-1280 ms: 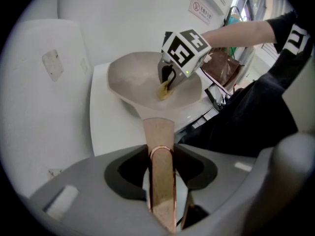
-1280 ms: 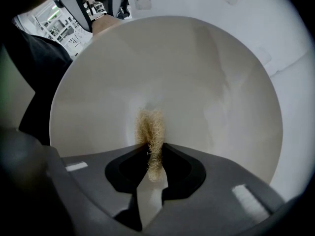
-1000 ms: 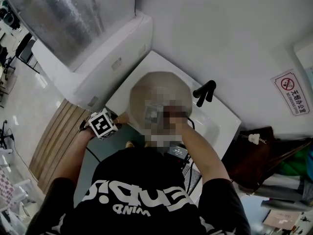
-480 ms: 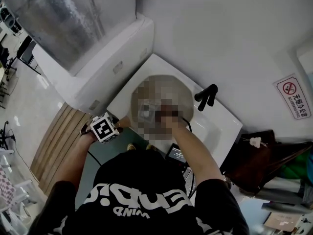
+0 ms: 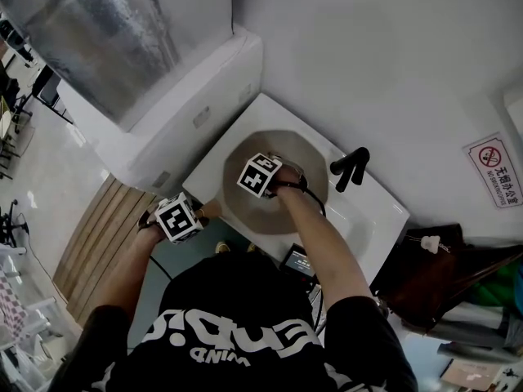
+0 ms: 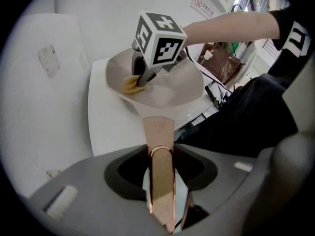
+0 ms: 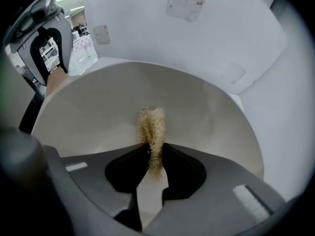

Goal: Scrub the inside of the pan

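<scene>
A beige pan (image 5: 298,211) sits over the white sink (image 5: 372,219). Its copper-coloured handle (image 6: 158,136) runs straight back between the jaws of my left gripper (image 6: 161,181), which is shut on it; the marker cube of the left gripper (image 5: 178,218) shows at the pan's near left. My right gripper (image 7: 153,154) is shut on a straw-yellow scrub pad (image 7: 151,127), and the pad's tip rests on the pan's inside (image 7: 98,117). From the left gripper view, the right gripper (image 6: 140,77) reaches down into the pan (image 6: 172,87) with the scrub pad (image 6: 129,85) at the bowl's left side.
A black faucet (image 5: 351,167) stands just right of the pan. A white cabinet (image 5: 176,104) rises at the left, with slatted wood flooring (image 5: 98,235) below it. A brown bag (image 5: 425,268) lies at the right and a small black device (image 5: 296,260) at the sink's near edge.
The head view has slid a little. The left gripper stays at the pan's handle and the right arm stays reached over the pan.
</scene>
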`<state>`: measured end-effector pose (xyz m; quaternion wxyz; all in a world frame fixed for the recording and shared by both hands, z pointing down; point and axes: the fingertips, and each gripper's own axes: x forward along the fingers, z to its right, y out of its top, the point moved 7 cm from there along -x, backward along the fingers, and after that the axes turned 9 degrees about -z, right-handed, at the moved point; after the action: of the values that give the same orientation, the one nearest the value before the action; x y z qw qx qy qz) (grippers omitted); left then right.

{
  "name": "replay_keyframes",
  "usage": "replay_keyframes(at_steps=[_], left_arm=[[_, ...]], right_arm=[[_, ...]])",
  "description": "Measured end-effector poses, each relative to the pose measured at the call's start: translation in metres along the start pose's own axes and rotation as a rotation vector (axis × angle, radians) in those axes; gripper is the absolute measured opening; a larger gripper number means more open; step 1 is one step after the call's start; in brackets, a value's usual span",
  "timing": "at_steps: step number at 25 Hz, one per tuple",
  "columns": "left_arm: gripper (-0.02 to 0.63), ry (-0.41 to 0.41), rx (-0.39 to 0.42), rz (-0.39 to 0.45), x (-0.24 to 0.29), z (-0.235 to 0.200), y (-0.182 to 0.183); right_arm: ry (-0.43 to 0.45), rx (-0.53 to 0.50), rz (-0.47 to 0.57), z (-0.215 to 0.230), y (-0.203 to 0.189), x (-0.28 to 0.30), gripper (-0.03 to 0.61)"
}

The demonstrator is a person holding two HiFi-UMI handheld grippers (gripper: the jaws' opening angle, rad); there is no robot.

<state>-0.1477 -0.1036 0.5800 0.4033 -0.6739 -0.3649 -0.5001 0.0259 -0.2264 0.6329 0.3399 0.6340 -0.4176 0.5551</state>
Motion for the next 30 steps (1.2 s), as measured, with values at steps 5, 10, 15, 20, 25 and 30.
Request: replay_keyframes(at_steps=[5, 10, 15, 20, 25, 30], left_arm=[[0.158, -0.013, -0.003, 0.006, 0.000, 0.000, 0.002], [0.158, -0.012, -0.005, -0.011, 0.003, -0.002, -0.002], [0.158, -0.007, 0.004, -0.014, 0.003, -0.005, -0.001], [0.158, -0.008, 0.011, -0.026, 0.003, -0.006, -0.004], [0.158, -0.011, 0.020, -0.018, -0.001, -0.005, -0.001], [0.158, 0.001, 0.017, -0.023, 0.000, -0.007, -0.002]], right_arm=[[-0.047, 0.011, -0.025, 0.022, -0.010, 0.001, 0.075], [-0.078, 0.033, -0.062, 0.039, -0.027, 0.002, 0.074], [-0.124, 0.032, -0.100, 0.050, -0.044, 0.002, 0.075], [-0.151, 0.030, -0.149, 0.052, -0.058, 0.002, 0.074], [-0.163, 0.034, -0.198, 0.050, -0.070, 0.000, 0.074], [-0.162, 0.033, -0.235, 0.040, -0.082, -0.002, 0.074]])
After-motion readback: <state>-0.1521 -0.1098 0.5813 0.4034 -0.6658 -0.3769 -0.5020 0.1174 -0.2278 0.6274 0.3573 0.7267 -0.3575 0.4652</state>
